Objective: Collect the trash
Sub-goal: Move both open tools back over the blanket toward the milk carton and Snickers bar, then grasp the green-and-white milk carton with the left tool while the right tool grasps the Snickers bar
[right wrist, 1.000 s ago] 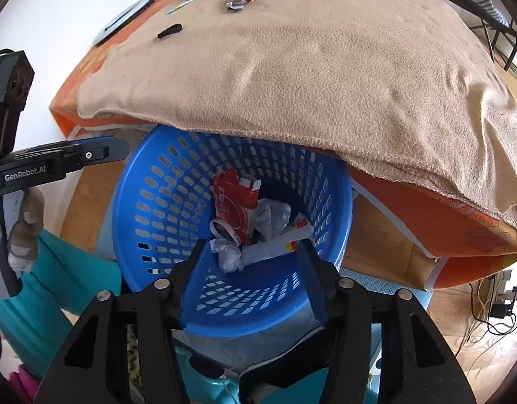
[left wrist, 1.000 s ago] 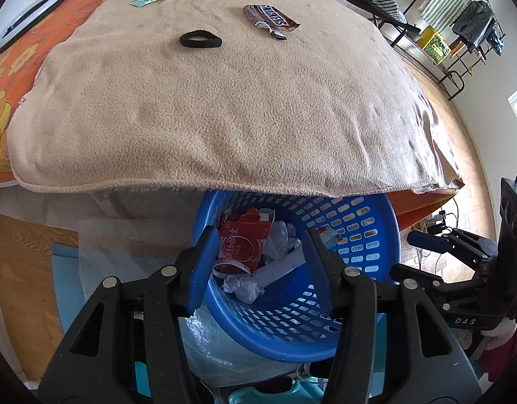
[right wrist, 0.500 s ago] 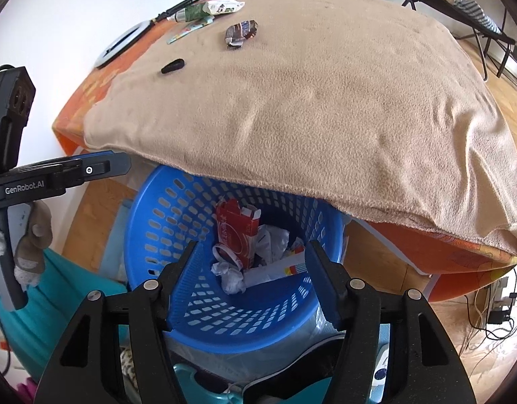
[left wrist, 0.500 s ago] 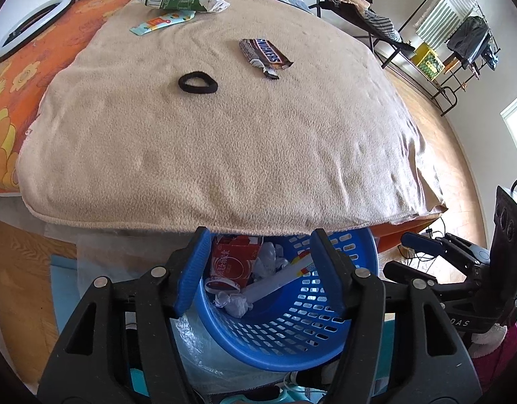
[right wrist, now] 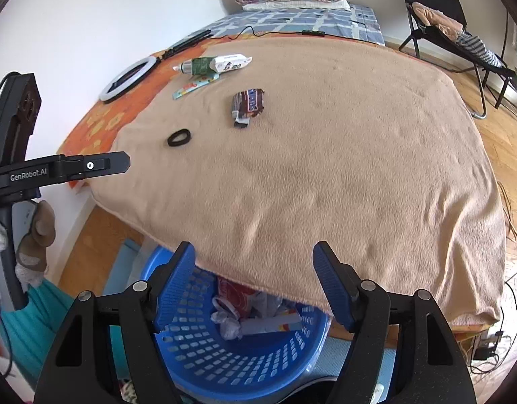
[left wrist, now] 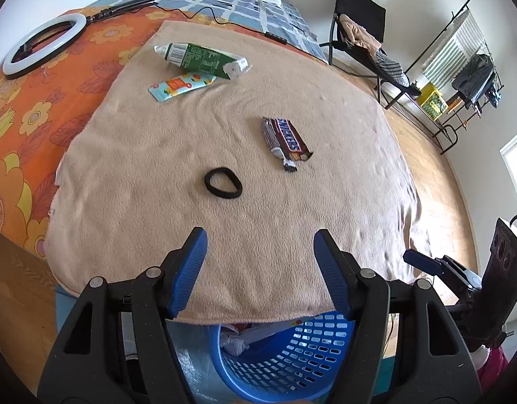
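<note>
Ahead of you, the beige blanket [left wrist: 224,222] carries a chocolate wrapper [left wrist: 285,141], a black hair tie [left wrist: 223,183], a green tube [left wrist: 201,57] and a small sachet [left wrist: 181,85]. Its edge overhangs the blue basket [right wrist: 245,367] of trash. Your left gripper [left wrist: 260,269] is spread and empty; your right gripper [right wrist: 253,276], tilted down, is opening, nothing between.

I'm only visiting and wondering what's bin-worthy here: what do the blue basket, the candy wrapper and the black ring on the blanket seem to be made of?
Basket: looks like moulded plastic, smooth and slightly shiny, with rows of punched slots.
Wrapper: probably thin plastic film, glossy and printed, crinkled, with a torn end.
Ring: likely an elastic fabric hair tie, matte black and limp in shape, though rubber cannot be ruled out.
Blanket: soft fleece, by its fuzzy matte nap.
</note>
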Action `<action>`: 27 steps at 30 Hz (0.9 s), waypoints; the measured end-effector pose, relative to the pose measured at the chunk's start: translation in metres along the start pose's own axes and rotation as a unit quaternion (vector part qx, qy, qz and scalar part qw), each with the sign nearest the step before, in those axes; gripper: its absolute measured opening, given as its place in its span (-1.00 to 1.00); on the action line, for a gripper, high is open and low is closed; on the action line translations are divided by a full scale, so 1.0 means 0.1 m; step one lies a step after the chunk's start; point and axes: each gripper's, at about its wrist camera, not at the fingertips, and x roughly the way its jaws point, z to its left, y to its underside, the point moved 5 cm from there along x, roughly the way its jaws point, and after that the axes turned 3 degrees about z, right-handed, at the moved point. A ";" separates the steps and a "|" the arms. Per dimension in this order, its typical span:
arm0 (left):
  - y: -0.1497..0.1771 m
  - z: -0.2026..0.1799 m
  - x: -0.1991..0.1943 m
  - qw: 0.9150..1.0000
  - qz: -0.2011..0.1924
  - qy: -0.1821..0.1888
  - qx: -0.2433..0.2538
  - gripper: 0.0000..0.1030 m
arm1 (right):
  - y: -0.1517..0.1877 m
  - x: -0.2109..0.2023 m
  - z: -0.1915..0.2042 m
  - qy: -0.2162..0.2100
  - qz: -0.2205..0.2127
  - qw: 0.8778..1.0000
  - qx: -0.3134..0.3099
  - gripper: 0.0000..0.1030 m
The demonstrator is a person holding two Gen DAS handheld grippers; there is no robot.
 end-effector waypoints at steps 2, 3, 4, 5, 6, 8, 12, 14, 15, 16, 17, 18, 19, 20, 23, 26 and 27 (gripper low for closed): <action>-0.13 0.04 -0.01 1.000 -0.008 -0.001 -0.006 0.31 | -0.12 0.02 0.02 -0.002 -0.008 1.000 -0.002 0.40; -0.20 0.07 -0.01 1.000 -0.012 -0.002 -0.010 0.31 | -0.18 0.03 0.04 -0.003 -0.013 1.000 -0.004 0.40; -0.27 0.10 -0.01 1.000 -0.016 -0.002 -0.015 0.31 | -0.23 0.05 0.05 -0.004 -0.018 1.000 -0.006 0.40; -0.35 0.13 -0.01 1.000 -0.020 -0.002 -0.021 0.31 | -0.29 0.07 0.08 -0.006 -0.023 1.000 -0.010 0.40; -0.42 0.17 0.00 0.999 -0.023 -0.002 -0.027 0.31 | -0.35 0.09 0.10 -0.006 -0.029 0.999 -0.014 0.40; -0.59 0.25 0.02 0.999 -0.031 -0.001 -0.044 0.32 | -0.47 0.15 0.14 -0.005 -0.037 0.999 -0.025 0.41; -0.91 0.45 0.07 0.995 -0.048 0.002 -0.083 0.41 | -0.68 0.32 0.21 -0.004 -0.044 0.998 -0.044 0.51; -1.08 0.55 0.11 0.993 -0.056 0.003 -0.102 0.45 | -0.77 0.42 0.23 -0.005 -0.043 0.998 -0.044 0.51; -1.16 0.61 0.12 0.992 -0.060 0.001 -0.111 0.45 | -0.81 0.47 0.24 -0.007 -0.041 0.998 -0.043 0.51; -1.24 0.66 0.15 0.991 -0.063 -0.001 -0.118 0.45 | -0.85 0.51 0.24 -0.009 -0.042 0.998 -0.043 0.51; -1.31 0.71 0.18 0.990 -0.065 -0.003 -0.125 0.45 | -0.89 0.55 0.24 -0.008 -0.043 0.998 -0.043 0.51; -1.37 0.76 0.21 0.989 -0.068 -0.005 -0.134 0.45 | -0.92 0.60 0.24 -0.007 -0.043 0.998 -0.043 0.51; -1.43 0.82 0.25 0.987 -0.070 -0.006 -0.144 0.45 | -0.96 0.65 0.24 -0.008 -0.042 0.998 -0.042 0.51; -1.48 0.87 0.29 0.986 -0.071 -0.006 -0.154 0.45 | -0.98 0.68 0.23 -0.009 -0.041 0.998 -0.040 0.51; -1.62 1.01 0.42 0.980 -0.071 0.005 -0.185 0.45 | -1.05 0.80 0.21 -0.014 -0.038 0.999 -0.030 0.51; -1.75 1.10 0.56 0.975 -0.072 0.015 -0.208 0.45 | -1.11 0.89 0.20 -0.011 -0.034 0.999 -0.030 0.51; -1.79 1.13 0.61 0.974 -0.069 0.018 -0.214 0.45 | -1.13 0.91 0.20 -0.011 -0.033 0.999 -0.029 0.51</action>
